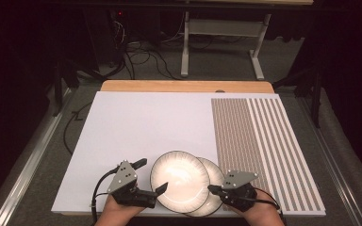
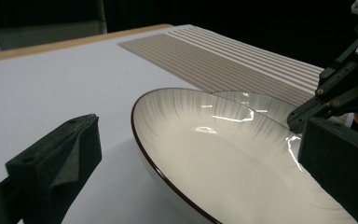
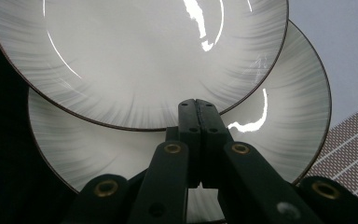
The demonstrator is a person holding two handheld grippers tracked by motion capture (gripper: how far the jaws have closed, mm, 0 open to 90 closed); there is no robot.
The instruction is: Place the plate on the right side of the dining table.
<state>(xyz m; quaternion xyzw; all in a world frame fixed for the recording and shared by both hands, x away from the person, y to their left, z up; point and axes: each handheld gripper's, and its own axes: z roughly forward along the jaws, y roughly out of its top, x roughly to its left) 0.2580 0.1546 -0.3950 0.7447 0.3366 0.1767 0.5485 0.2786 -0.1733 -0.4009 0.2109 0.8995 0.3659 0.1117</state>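
White table [image 1: 136,122], striped brown-and-white mat [image 1: 264,141] on its 3 o'clock half, wooden edge [image 1: 184,86] at 12; grey floor beyond with loose cables [image 1: 141,59] and a white table frame [image 1: 221,42], room dark around it. Two white dark-rimmed plates at the 6 o'clock edge, upper plate [image 1: 179,181] overlapping lower plate [image 1: 217,188] from the 9 o'clock side. Left gripper [image 1: 151,176] fingers apart, straddling the upper plate's 9 o'clock rim without pressing; right gripper [image 1: 213,189] fingers together, tips over the lower plate's 3 o'clock side — grip on it unclear.
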